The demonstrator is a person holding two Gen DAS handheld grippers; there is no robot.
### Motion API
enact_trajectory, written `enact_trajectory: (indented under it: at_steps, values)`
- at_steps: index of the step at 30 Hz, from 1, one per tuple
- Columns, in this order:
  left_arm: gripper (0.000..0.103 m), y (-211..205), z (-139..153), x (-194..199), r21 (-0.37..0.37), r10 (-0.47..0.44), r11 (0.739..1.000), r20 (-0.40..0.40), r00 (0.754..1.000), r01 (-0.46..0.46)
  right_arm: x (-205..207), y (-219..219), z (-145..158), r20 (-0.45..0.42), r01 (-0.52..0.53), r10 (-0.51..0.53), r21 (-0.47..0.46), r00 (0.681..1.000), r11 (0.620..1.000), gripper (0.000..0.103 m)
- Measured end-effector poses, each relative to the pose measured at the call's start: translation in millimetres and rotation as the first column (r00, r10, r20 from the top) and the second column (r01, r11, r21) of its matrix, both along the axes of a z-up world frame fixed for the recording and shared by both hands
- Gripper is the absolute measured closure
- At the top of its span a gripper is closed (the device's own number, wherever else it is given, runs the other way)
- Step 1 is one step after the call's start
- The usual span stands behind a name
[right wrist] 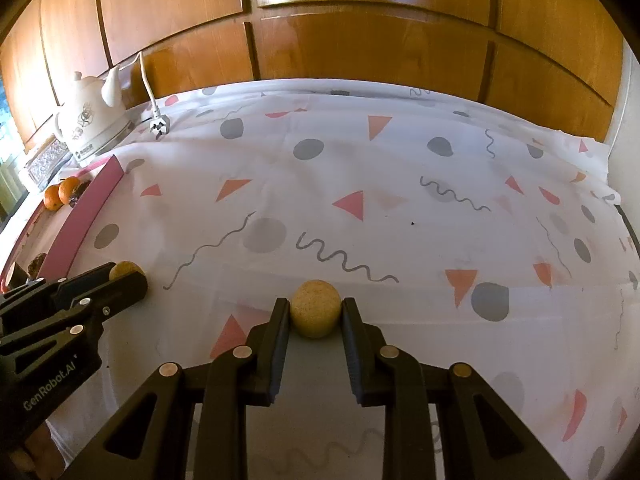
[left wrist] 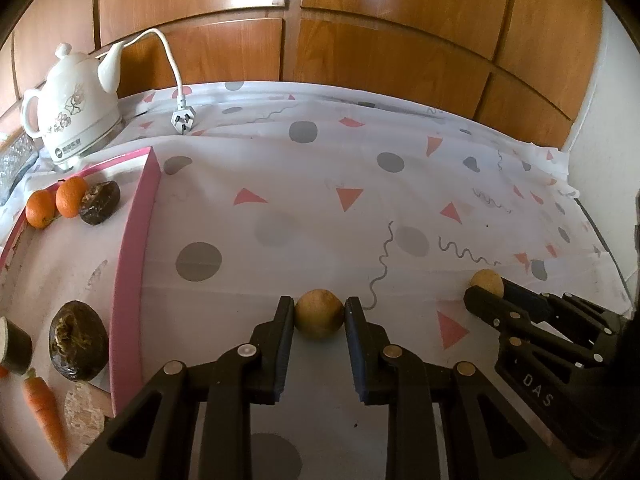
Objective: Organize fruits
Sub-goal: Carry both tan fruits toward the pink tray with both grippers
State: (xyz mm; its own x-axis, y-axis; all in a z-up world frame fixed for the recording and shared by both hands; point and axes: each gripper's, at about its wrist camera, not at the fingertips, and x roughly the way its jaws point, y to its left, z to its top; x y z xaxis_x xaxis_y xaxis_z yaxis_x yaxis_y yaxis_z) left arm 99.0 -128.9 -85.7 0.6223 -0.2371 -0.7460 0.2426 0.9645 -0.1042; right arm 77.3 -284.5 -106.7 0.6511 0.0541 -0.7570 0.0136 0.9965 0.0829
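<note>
**Two round fruits, one in each gripper**

Left gripper (left wrist: pixel 319 312) is pinching a smooth tan fruit (left wrist: pixel 319 313) across its middle, fingers touching both sides; fruit looks to be sitting on the cloth (left wrist: pixel 280 208), just right of the pink tray (left wrist: pixel 134 264). Right gripper (right wrist: pixel 315 312) is gripping a paler, rough-skinned ball fruit (right wrist: pixel 315 309) the same way, further right on the cloth.

Both are looking light, firm and round, so likely to roll or squirt out if caught off-centre. Widest girth seems the right hold, with modest pressure to spare the skin.

Tray is already holding two oranges (left wrist: pixel 56 202), two dark wrinkled fruits (left wrist: pixel 78 346) and a carrot (left wrist: pixel 46 412). Kettle (left wrist: pixel 76 112) is standing behind it.
</note>
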Motion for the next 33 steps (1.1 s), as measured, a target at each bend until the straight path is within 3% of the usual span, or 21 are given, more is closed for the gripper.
enact_trajectory:
  at_steps: [22,29,33]
  values:
    - [0.078,1,1,-2,-0.005,0.002,1.0,-0.02,1.0,-0.002,-3,-1,0,0.014,0.003,-0.004,0.012,1.0,1.0,0.077]
    - [0.078,19,34,-16,-0.005,0.013,1.0,0.047,0.999,-0.013,-3,1,1,0.012,0.004,-0.004,-0.009,1.0,1.0,0.077]
    - [0.078,48,57,-23,-0.003,0.068,0.998,0.101,0.993,-0.068,-2,4,1,0.01,0.007,-0.006,-0.025,1.0,1.0,0.077]
